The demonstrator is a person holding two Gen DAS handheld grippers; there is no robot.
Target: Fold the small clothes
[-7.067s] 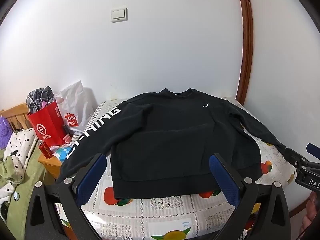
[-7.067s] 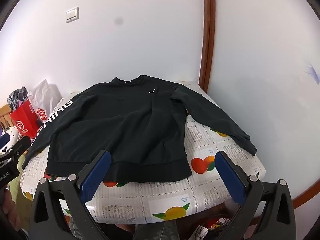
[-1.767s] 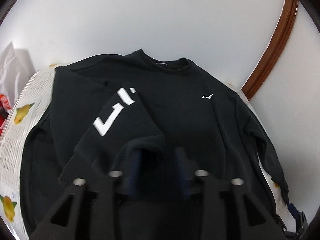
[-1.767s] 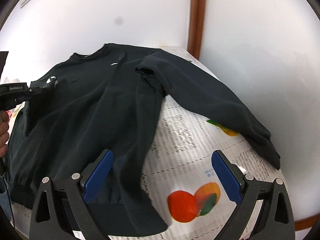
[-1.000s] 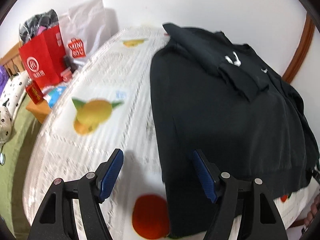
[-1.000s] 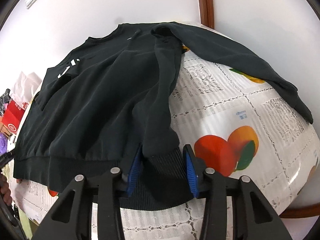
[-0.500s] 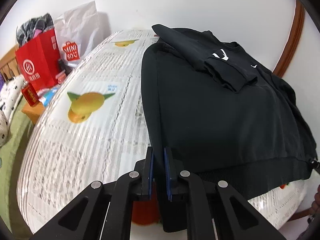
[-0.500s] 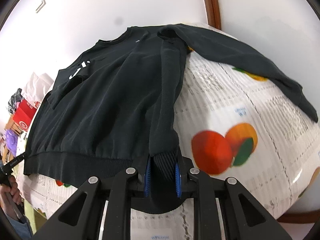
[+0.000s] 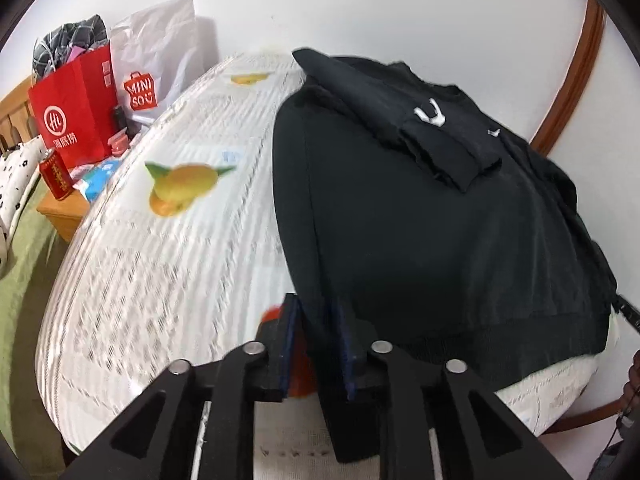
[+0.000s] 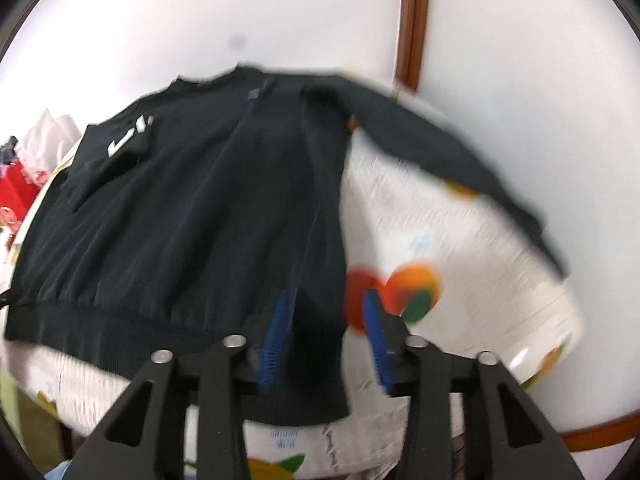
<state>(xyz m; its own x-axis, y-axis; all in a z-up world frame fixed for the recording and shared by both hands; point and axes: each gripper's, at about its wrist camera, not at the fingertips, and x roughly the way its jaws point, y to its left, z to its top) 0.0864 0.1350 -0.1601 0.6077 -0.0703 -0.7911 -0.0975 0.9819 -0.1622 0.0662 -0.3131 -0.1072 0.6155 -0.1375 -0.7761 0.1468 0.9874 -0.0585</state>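
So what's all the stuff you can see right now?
sweatshirt: one, black with white letters on a sleeve, lying on the table, that sleeve folded over its chest
tablecloth: one, white with fruit pictures, under the sweatshirt
paper bag: one, red, beside the table
Miniso bag: one, white, behind the red bag
can: one, red, on the wooden stand
wooden stand: one, light brown, beside the table
wood trim: one strip, brown, on the white wall
left gripper: one, black with blue pads, jaws just opening, hem corner between them
right gripper: one, the same colours, jaws just opening, other hem corner between them
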